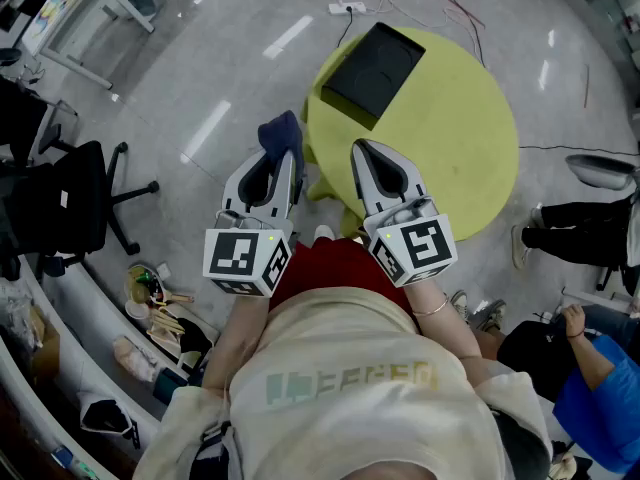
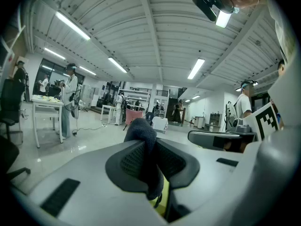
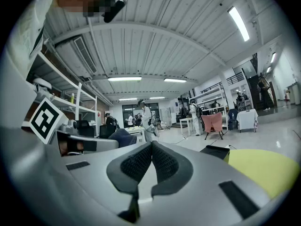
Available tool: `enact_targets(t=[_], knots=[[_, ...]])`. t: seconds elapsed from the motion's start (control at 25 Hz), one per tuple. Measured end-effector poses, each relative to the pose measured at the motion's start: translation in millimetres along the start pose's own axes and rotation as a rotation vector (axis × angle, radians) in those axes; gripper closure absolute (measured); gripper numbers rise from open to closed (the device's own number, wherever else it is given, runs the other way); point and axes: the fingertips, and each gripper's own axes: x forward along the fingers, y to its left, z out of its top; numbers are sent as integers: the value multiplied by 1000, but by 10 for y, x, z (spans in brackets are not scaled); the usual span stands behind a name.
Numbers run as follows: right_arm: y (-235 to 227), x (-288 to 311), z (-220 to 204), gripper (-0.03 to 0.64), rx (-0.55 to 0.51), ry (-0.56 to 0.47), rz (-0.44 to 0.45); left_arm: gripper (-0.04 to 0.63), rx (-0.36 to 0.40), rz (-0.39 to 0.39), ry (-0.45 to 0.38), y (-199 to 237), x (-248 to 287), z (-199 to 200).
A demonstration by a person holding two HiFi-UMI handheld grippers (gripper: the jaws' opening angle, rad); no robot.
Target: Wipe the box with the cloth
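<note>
Cloth [image 1: 281, 131] pinched in left gripper [image 1: 291, 156], box [image 1: 372, 68] on table [image 1: 455, 138]

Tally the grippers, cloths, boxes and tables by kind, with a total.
Grey two-jaw grippers: 2, left gripper and right gripper
Dark blue cloth: 1
Black flat box: 1
Round yellow-green table: 1
Total: 5

A round yellow-green worktop [image 1: 450, 138] lies just ahead of the right gripper [image 1: 360, 150]. A black office chair [image 1: 70, 208] stands well left of the left gripper [image 1: 288, 160]. Bags [image 1: 150, 313] lie on the grey floor [image 1: 230, 58], left of and behind that gripper. A white power strip [image 1: 347, 8] lies far ahead. 1 seated person [image 1: 600, 388] in blue is behind and right of the right gripper.
</note>
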Motion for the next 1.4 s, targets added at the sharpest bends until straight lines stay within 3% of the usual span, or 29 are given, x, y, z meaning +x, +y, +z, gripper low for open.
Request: enact_targets(t=[0.32, 0.8, 1.12, 1.4], knots=[[14, 56, -24, 580, 14, -3, 16, 532, 5, 21, -8, 100, -4, 21], [-106, 201, -73, 578, 122, -4, 66, 532, 24, 65, -8, 191, 81, 85], [-130, 483, -61, 578, 138, 3, 56, 532, 25, 48, 0, 413, 263, 146], [-256, 1053, 41, 578, 139, -13, -3, 532, 17, -14, 14, 909, 740, 273]])
